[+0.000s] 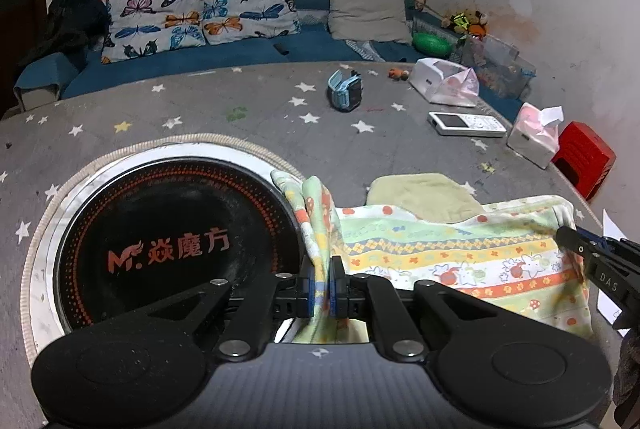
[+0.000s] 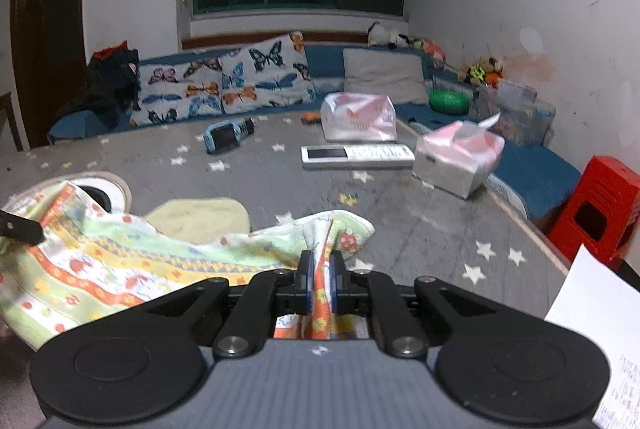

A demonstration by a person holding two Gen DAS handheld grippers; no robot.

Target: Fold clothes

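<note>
A colourful patterned children's garment (image 1: 460, 257) with stripes, flowers and bunnies hangs stretched between both grippers above the grey star-print table (image 1: 240, 117). My left gripper (image 1: 322, 285) is shut on its left corner. My right gripper (image 2: 322, 285) is shut on its right corner; it also shows at the right edge of the left wrist view (image 1: 576, 241). The garment (image 2: 120, 261) sags in the middle. A pale yellow cloth (image 1: 424, 197) lies on the table behind it, also seen in the right wrist view (image 2: 200, 217).
A black induction cooktop (image 1: 172, 241) is set into the table at left. A blue watch (image 1: 344, 91), a white remote (image 1: 466, 125), tissue boxes (image 1: 536, 133) and a plastic bag (image 1: 448, 81) lie farther back. A red stool (image 2: 600, 209) and paper sheet (image 2: 592, 309) are at right. A sofa (image 1: 248, 49) is behind.
</note>
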